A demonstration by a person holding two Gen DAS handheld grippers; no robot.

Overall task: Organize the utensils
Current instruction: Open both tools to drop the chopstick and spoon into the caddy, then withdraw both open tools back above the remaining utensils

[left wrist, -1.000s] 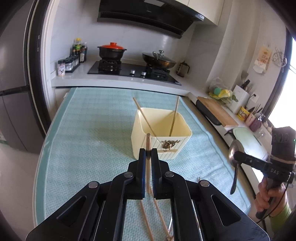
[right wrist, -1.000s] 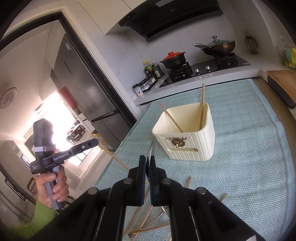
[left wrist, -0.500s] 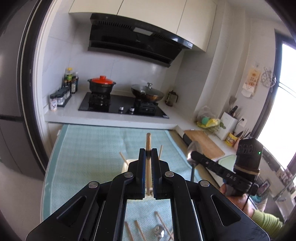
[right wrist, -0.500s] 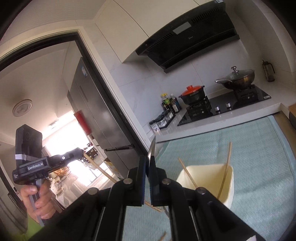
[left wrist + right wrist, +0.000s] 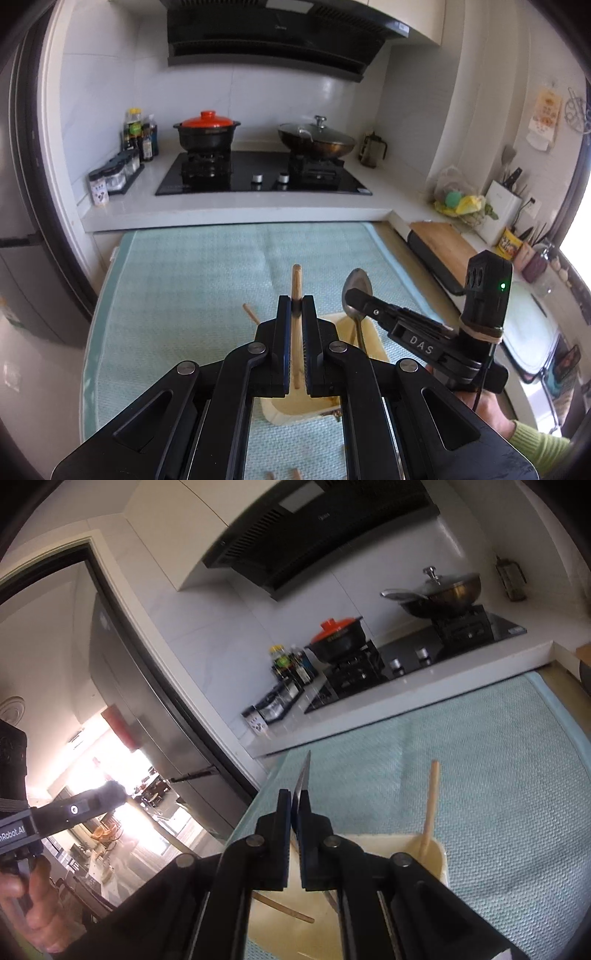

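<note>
Kitchen mat [image 5: 184, 295] | left gripper [image 5: 296, 306] grips chopstick [image 5: 296, 280] | right gripper [image 5: 294, 801], "DAS", grips spoon [image 5: 356, 295]

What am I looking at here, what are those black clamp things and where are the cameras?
These are two handheld grabbing tools, one in each of a person's hands, each with a camera looking along its fingers. In the left view, the left tool pinches a wooden chopstick upright, and the right tool appears alongside, clamping a metal spoon. The right view shows that spoon edge-on between its own fingers. Below both sits a cream utensil bin on a teal mat, with more chopsticks already leaning inside. A kitchen stove is behind.
</note>
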